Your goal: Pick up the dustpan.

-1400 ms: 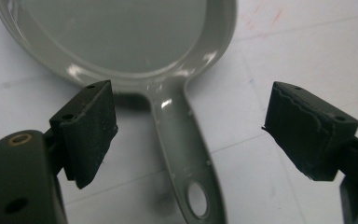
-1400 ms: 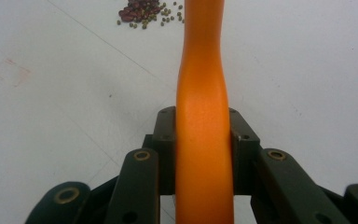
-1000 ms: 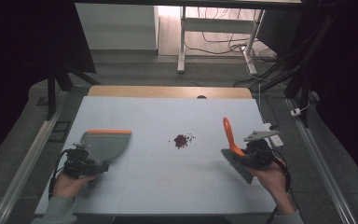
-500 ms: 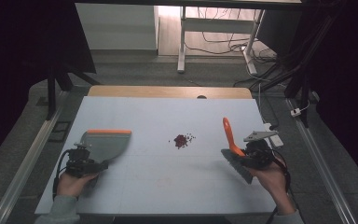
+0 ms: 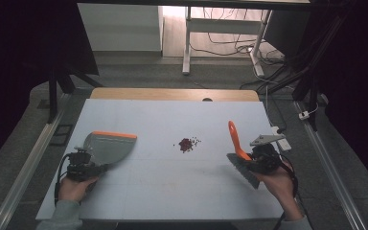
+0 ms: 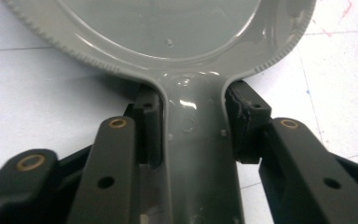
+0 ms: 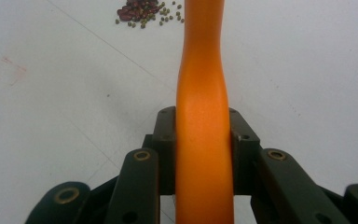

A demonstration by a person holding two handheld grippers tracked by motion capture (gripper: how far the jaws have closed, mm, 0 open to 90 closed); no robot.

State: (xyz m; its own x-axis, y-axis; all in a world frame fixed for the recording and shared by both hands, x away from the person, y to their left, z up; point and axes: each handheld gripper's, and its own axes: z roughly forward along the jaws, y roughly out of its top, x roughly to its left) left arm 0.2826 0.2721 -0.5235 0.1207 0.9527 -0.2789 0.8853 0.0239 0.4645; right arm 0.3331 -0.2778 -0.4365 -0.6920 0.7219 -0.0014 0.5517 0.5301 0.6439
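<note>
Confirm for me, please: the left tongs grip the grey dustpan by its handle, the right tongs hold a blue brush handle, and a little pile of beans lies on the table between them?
One detail is off: the brush handle in the right tongs is orange, not blue, as the right gripper view shows. The rest stands: the left tongs grip the grey dustpan by its handle, and the beans lie on the table between them.
</note>
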